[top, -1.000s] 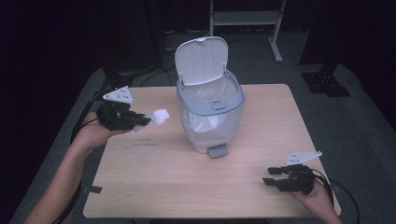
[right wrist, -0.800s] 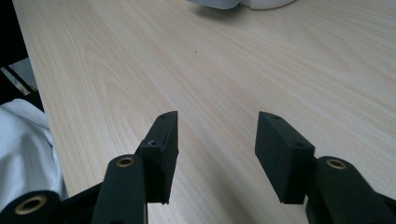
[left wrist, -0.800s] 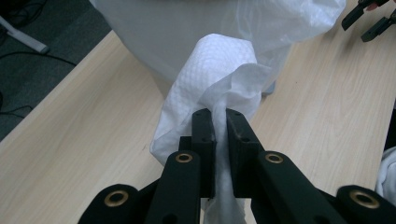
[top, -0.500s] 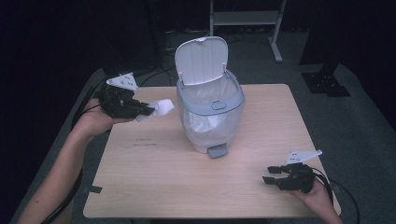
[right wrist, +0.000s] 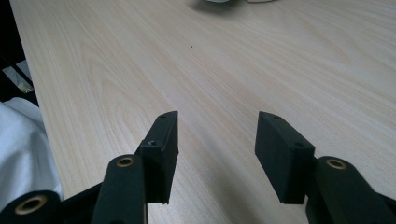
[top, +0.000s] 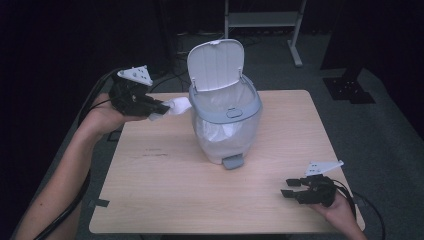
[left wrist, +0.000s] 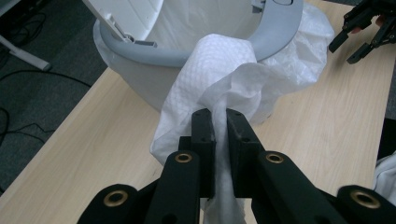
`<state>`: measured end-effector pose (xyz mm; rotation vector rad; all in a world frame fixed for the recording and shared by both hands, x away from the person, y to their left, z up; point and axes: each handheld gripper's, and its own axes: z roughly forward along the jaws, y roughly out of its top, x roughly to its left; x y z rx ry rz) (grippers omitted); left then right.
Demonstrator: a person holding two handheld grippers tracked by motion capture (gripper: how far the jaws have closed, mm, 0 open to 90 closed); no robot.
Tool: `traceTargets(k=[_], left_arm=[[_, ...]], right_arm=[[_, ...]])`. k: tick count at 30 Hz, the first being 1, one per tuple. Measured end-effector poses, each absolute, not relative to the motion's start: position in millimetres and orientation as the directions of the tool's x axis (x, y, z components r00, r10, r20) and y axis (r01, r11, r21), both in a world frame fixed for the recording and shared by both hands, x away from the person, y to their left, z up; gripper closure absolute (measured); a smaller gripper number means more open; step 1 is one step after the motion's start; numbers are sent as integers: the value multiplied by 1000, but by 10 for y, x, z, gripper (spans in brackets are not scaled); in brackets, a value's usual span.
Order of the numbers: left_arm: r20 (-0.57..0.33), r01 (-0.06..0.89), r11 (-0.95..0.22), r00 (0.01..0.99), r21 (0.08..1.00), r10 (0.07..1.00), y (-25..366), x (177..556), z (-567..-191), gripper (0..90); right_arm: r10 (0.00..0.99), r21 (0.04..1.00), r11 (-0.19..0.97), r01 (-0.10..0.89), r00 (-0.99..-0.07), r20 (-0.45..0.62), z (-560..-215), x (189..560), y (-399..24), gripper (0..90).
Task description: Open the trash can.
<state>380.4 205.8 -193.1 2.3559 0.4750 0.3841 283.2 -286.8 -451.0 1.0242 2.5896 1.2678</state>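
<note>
A small grey-rimmed pedal bin lined with a white bag stands mid-table, its white lid tipped up and back. My left gripper is raised at the table's left, shut on a crumpled white paper towel whose free end nearly reaches the bin's rim. In the left gripper view the paper towel bulges out past the jaws in front of the bin's rim. My right gripper rests low at the table's near right corner, open, with bare wood between its jaws.
The light wooden table has free surface in front of and beside the bin. The bin's grey foot pedal sticks out toward me. Cables trail off the left edge. A metal stand is on the floor behind the table.
My left gripper has risen and moved right with the paper towel, closer to the bin's rim. The right gripper has stayed put.
</note>
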Motion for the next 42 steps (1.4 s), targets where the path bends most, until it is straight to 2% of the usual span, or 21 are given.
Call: traceTargets(k=[26,42], left_arm=[[178,165,-725,911,668,371,1690,4036,-1615,823],[181,151,-749,922,645,342,1407,4191,-1575,820]], right_arm=[[611,725,416,549,-759,224,-4529,2825,-2909,484],[618,730,406,550,-754,224,-4523,2802,-2942,484]])
